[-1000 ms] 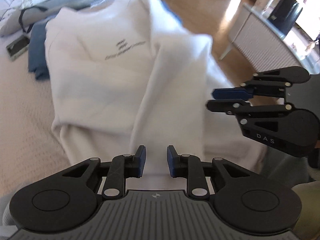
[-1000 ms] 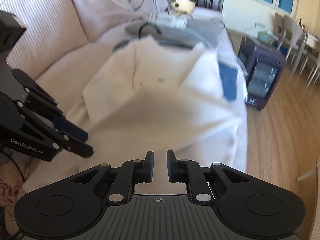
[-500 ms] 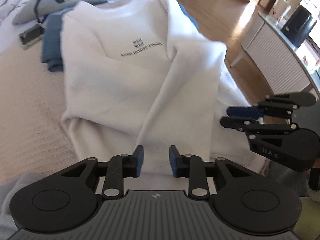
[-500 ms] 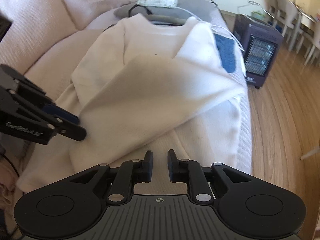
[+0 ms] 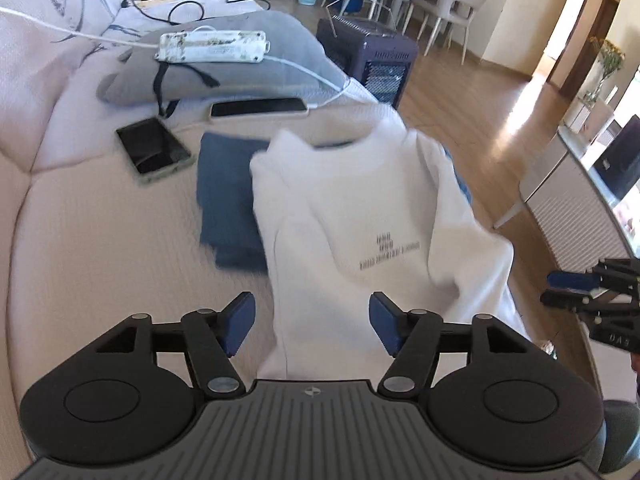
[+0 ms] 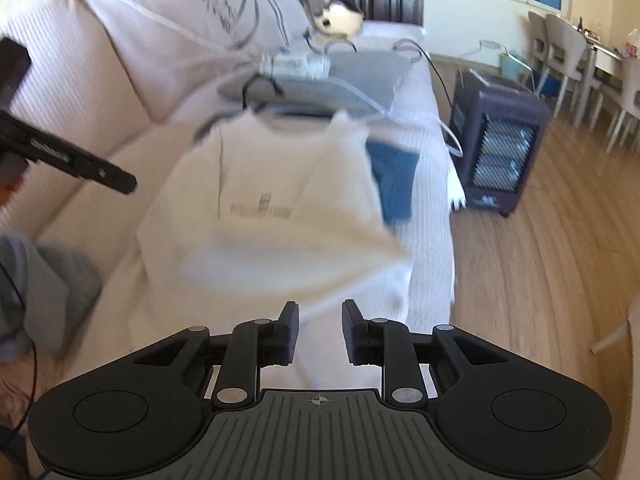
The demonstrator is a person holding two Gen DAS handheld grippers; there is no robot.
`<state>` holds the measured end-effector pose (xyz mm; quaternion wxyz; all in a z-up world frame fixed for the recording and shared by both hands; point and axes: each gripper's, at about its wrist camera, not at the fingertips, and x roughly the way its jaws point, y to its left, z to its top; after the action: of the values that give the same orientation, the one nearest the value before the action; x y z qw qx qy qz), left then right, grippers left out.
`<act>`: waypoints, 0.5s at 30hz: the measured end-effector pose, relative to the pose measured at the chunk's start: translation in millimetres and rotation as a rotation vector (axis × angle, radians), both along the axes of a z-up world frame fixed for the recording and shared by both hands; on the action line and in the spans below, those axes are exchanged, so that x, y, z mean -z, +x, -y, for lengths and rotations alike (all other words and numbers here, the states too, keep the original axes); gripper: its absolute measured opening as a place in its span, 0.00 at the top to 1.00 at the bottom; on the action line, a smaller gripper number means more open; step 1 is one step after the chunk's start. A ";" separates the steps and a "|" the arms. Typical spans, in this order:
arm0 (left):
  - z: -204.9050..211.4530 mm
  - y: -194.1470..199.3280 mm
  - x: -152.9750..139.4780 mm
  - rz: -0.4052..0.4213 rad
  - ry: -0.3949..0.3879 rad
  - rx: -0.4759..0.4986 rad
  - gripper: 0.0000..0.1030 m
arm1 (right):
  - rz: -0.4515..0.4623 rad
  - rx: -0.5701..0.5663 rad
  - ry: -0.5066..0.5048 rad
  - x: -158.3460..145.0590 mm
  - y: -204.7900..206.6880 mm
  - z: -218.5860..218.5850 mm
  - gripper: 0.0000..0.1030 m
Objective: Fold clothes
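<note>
- White sweatshirt (image 5: 360,240) lies flat on the sofa seat (image 5: 100,248), front up with the printed text showing. Long axis runs away from me: collar at the far end toward the grey cushion (image 5: 224,64), hem at my end. One sleeve is folded across the body.
- It partly covers a folded blue garment (image 5: 228,200), which sticks out on both sides of it near the collar.
- My left hand-held gripper (image 5: 312,322): jaws wide and opening, blue pads clear of the fabric, the hem just shows between them, nothing gripped.
- My right hand-held gripper (image 6: 318,330): jaws narrower, also opening, above the sofa edge by the hem, nothing held.
- Beyond the collar: two phones (image 5: 154,150) on the seat, a white power strip (image 5: 212,46) on the cushion.
- Dark heater (image 6: 500,152) on the wooden floor beside the sofa.
</note>
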<state>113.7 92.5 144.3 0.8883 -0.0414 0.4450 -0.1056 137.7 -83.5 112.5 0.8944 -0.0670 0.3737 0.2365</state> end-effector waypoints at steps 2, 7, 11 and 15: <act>-2.7 16.7 -0.5 -0.006 -0.026 -0.001 0.38 | 0.018 -0.007 0.008 -7.9 16.1 5.7 0.70; -0.1 57.6 6.3 -0.006 0.000 -0.008 0.38 | 0.052 0.022 0.063 -22.7 59.0 10.6 0.58; -0.2 95.0 17.7 -0.027 0.042 -0.026 0.37 | 0.039 -0.012 0.097 -21.9 94.3 0.6 0.54; 0.2 124.0 34.2 -0.055 0.118 -0.074 0.40 | 0.021 -0.012 0.184 -11.0 131.6 -12.0 0.50</act>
<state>237.7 92.4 110.0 0.8799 -0.0084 0.4729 -0.0453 269.4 -71.5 123.5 0.8991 0.0109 0.3406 0.2746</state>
